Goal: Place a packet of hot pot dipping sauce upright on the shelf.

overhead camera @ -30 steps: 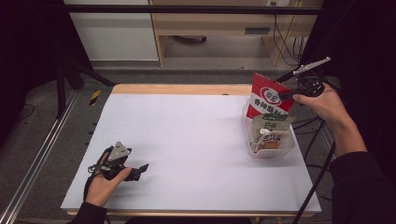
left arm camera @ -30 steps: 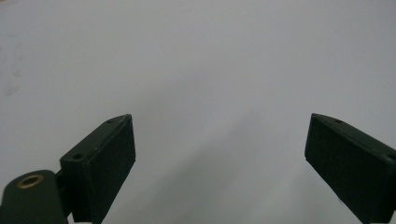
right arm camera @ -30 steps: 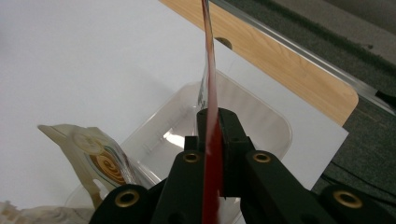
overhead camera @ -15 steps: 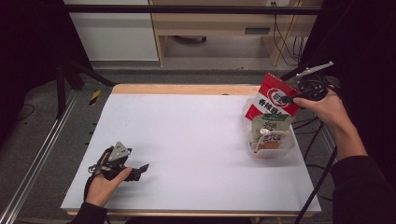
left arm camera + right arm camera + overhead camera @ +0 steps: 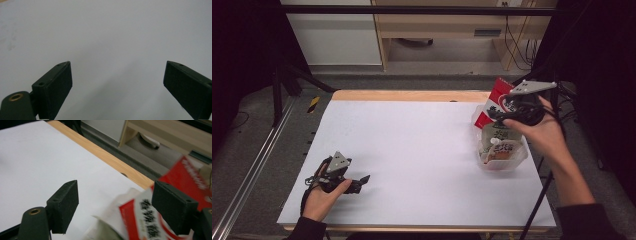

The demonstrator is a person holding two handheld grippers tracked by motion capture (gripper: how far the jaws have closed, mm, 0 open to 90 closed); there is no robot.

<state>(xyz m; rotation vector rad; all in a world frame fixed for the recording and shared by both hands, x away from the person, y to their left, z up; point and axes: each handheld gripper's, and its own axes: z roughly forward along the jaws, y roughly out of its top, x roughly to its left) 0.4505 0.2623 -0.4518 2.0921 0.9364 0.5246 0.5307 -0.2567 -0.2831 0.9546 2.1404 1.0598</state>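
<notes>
A red and white packet (image 5: 491, 102) stands tilted in a clear plastic container (image 5: 503, 159) at the table's right side, with a pale pouch (image 5: 499, 142) in front of it. My right gripper (image 5: 506, 111) hovers over the packet's top, held by a hand. In the right gripper view the right gripper (image 5: 116, 188) is open, and the red packet (image 5: 147, 220) sits blurred low between the jaws and behind the right one, not clamped. My left gripper (image 5: 361, 181) rests near the table's front left; the left gripper (image 5: 117, 63) is open over bare white table (image 5: 105, 32).
The white table top (image 5: 412, 140) has a wooden far edge (image 5: 412, 95). A wooden cabinet (image 5: 447, 27) stands on the floor beyond. A metal rail (image 5: 247, 180) runs along the left side, and cables (image 5: 539, 210) hang at the right.
My right gripper has swung left and a little down over the packet's top. The red packet now leans further left. The left gripper has stayed still.
</notes>
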